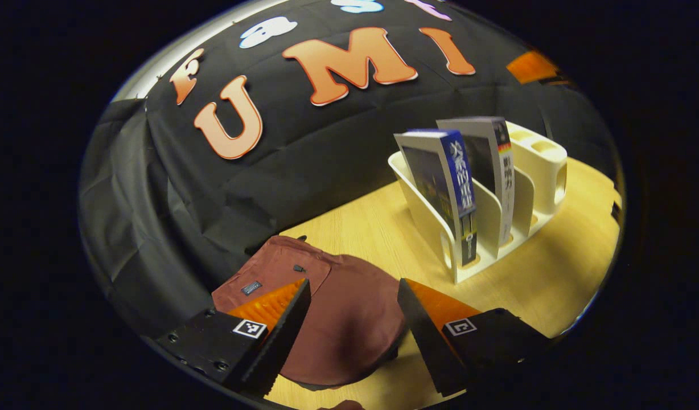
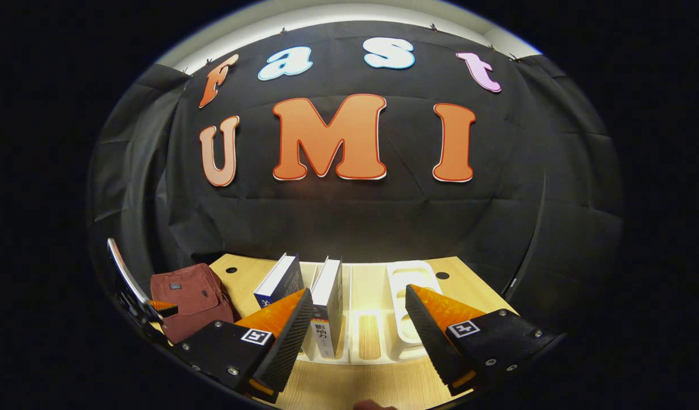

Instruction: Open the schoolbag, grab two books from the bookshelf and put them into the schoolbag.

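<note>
A dark red schoolbag (image 1: pixel 338 319) lies flat on the wooden table, its top still closed as far as I can see. My left gripper (image 1: pixel 354 296) hovers open just above it, nothing between its fingers. Right of the bag stands a cream bookshelf (image 1: pixel 486 228) holding two upright books: a blue-spined book (image 1: pixel 460 193) in front and a white-spined book (image 1: pixel 500 171) behind. In the right gripper view my right gripper (image 2: pixel 358 304) is open, facing the bookshelf (image 2: pixel 378 336); the white-spined book (image 2: pixel 329 307) and blue book (image 2: pixel 281 282) stand just beyond its left finger. The schoolbag (image 2: pixel 190 299) sits far left.
The wooden table (image 1: pixel 554 273) has bare room in front of the bookshelf. Black cloth walls close the back and left. The other gripper (image 2: pixel 150 310) shows at the far left edge of the right gripper view, by the bag. The bookshelf's right slots (image 2: pixel 409 296) hold nothing.
</note>
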